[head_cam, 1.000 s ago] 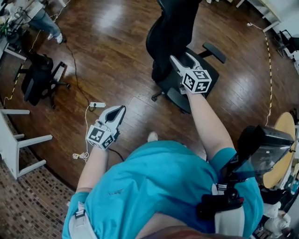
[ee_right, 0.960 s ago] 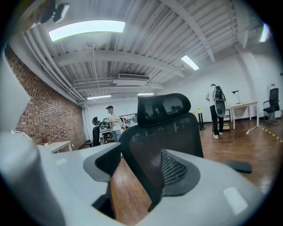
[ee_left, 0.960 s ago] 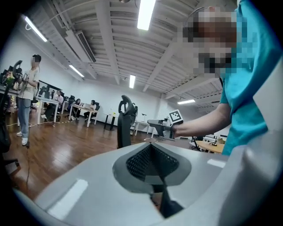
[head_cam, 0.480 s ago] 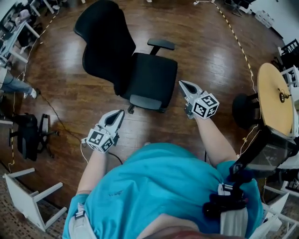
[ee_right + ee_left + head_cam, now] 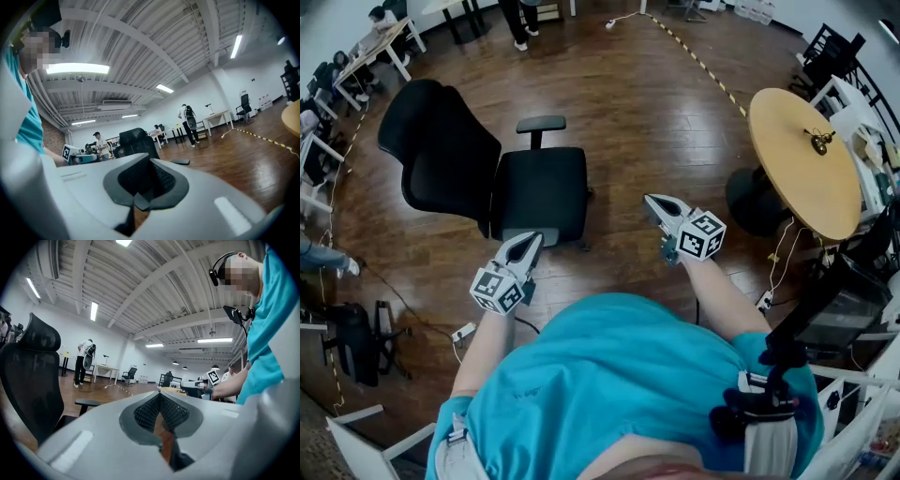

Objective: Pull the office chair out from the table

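The black office chair [image 5: 492,183] stands by itself on the wooden floor, well left of the round wooden table [image 5: 802,159]. My left gripper [image 5: 534,238] hovers just in front of the seat's near edge, shut and empty. My right gripper [image 5: 649,199] is to the right of the chair and apart from it, also shut with nothing in it. In the left gripper view the chair's mesh back [image 5: 33,380] and armrest [image 5: 87,402] fill the left side beyond my shut left gripper [image 5: 160,394]. The right gripper view shows the chair [image 5: 136,139] past my right gripper [image 5: 149,161].
A second dark chair [image 5: 356,342] and a white frame [image 5: 375,445] stand at the lower left. A power strip [image 5: 464,331] and cables lie on the floor. Striped tape [image 5: 703,61] crosses the far floor. People work at desks [image 5: 380,37] far left. Racks [image 5: 830,56] stand behind the table.
My right gripper, open at the chair a second ago, has let go, shut and drawn away to the right. The chair now sits farther left, away from the table.
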Motion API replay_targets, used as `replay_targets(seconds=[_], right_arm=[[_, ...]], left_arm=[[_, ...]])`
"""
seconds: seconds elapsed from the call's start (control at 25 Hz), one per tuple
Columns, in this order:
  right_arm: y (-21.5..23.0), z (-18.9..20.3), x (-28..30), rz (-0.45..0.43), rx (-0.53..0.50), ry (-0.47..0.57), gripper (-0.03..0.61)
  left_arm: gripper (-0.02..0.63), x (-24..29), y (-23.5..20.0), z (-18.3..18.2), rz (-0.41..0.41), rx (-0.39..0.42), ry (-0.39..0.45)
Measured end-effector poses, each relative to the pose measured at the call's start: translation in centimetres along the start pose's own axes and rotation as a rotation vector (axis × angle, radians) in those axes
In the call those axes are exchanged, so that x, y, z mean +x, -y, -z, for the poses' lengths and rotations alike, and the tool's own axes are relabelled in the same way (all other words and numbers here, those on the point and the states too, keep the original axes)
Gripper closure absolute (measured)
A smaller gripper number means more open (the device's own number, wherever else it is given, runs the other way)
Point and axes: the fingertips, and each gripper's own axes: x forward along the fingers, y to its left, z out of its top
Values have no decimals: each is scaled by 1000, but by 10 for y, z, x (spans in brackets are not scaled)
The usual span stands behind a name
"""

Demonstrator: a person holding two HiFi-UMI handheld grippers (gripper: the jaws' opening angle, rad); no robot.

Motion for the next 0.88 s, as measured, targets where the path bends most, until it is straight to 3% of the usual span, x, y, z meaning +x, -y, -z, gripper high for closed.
replay_targets(seconds=[0.4, 0.68, 0.88], right_arm=[[29, 13, -148, -23, -56, -23, 578], [34, 29, -208, -48, -90, -31, 578], [37, 20, -228, -47, -61, -19, 578]], left_arm=[[612, 56, 116, 40, 10, 6, 32], [614, 80, 177, 61, 43, -1, -3], [614, 107, 208, 46, 81, -1, -45]])
